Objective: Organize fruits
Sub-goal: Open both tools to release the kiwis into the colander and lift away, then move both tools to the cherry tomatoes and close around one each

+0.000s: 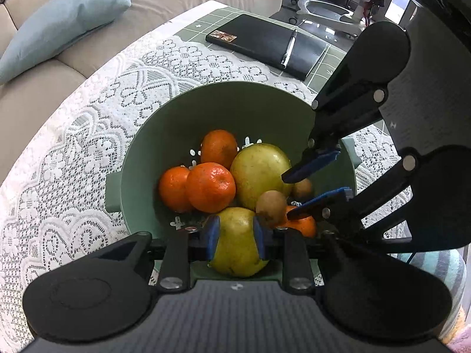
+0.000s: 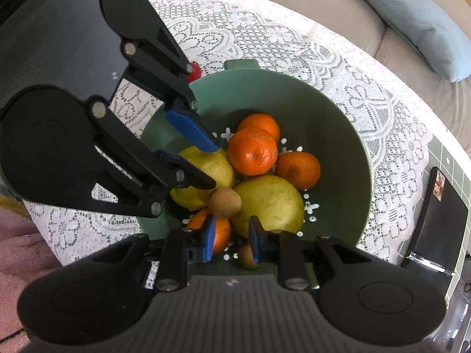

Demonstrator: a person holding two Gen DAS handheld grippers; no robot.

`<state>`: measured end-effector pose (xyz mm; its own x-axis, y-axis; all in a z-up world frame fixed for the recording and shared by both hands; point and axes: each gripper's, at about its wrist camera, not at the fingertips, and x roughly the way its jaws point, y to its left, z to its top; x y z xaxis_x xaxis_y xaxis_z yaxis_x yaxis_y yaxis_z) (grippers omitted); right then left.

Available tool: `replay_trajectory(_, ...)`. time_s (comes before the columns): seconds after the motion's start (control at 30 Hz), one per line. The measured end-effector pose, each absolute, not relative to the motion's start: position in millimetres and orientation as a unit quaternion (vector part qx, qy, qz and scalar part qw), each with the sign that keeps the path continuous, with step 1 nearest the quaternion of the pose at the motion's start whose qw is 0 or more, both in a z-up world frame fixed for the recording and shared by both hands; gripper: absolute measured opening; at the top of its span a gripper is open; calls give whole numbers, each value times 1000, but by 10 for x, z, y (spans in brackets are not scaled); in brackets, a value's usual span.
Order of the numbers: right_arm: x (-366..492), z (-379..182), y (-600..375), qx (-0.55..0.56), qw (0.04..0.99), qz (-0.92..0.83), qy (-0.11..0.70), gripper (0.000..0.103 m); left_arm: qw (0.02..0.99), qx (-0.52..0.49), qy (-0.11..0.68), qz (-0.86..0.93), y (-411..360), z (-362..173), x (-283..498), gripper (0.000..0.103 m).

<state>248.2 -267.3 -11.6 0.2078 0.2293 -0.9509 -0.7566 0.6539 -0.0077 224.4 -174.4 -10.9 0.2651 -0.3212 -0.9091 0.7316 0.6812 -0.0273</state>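
Observation:
A green colander bowl [image 1: 235,86] [image 2: 323,88] holds several mandarins [image 1: 210,186] [image 2: 253,151], two big yellow-green fruits [image 1: 259,170] [image 2: 269,203] and two small brown fruits [image 1: 270,206] [image 2: 225,203]. My left gripper [image 1: 236,236] [image 2: 213,166] points down over the nearer yellow-green fruit [image 1: 238,253] [image 2: 206,170]. Its blue pads stand close together above the fruit, which is wider than their gap. My right gripper [image 2: 231,241] [image 1: 287,195] hangs inside the bowl with its pads close together and nothing between them. The other brown fruit [image 2: 247,257] [image 1: 303,188] lies just under its right finger.
A small red fruit [image 2: 195,70] lies on the lace tablecloth [image 1: 88,135] outside the bowl, behind the left gripper. A black notebook with a pen [image 1: 265,44] [image 2: 441,214] sits beyond the bowl. A beige sofa with a blue cushion [image 1: 59,20] borders the table.

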Motion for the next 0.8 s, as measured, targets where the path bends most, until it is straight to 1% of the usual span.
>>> replay_trajectory(0.07,2484,-108,-2682,-246,738,334,532,21,770,204,500,-340,-1738,-107,2233,31)
replay_trajectory(0.17,2469,-87,-2684,-246,740,332,532,21,771,210,497,-339,-1733,-96,2198,35)
replay_trajectory(0.33,2427,-39,-2682,-252,741,332,526,22,779,207,487,-337,-1665,-3,2123,36)
replay_trajectory(0.37,2418,-21,-2678,-254,742,332,524,24,781,206,484,-337,-1643,29,2098,38)
replay_trajectory(0.4,2405,6,-2671,-254,745,331,521,32,782,208,481,-336,-1626,56,2074,40)
replay_trajectory(0.47,2379,63,-2661,-251,751,331,513,39,785,214,476,-334,-1583,112,2016,41)
replay_trajectory(0.53,2352,121,-2637,-250,758,331,504,39,788,220,471,-329,-1525,164,1960,41)
replay_trajectory(0.57,2339,153,-2616,-249,761,330,499,41,790,222,468,-327,-1482,193,1931,41)
replay_trajectory(0.67,2286,231,-2539,-246,775,330,479,51,800,224,461,-313,-1329,280,1861,41)
replay_trajectory(0.73,2255,268,-2461,-245,785,329,463,55,806,222,459,-301,-1197,328,1833,41)
replay_trajectory(0.77,2238,289,-2415,-245,790,330,455,59,809,221,459,-293,-1113,352,1822,41)
replay_trajectory(0.8,2223,313,-2364,-242,795,332,446,61,812,221,459,-285,-1040,366,1811,41)
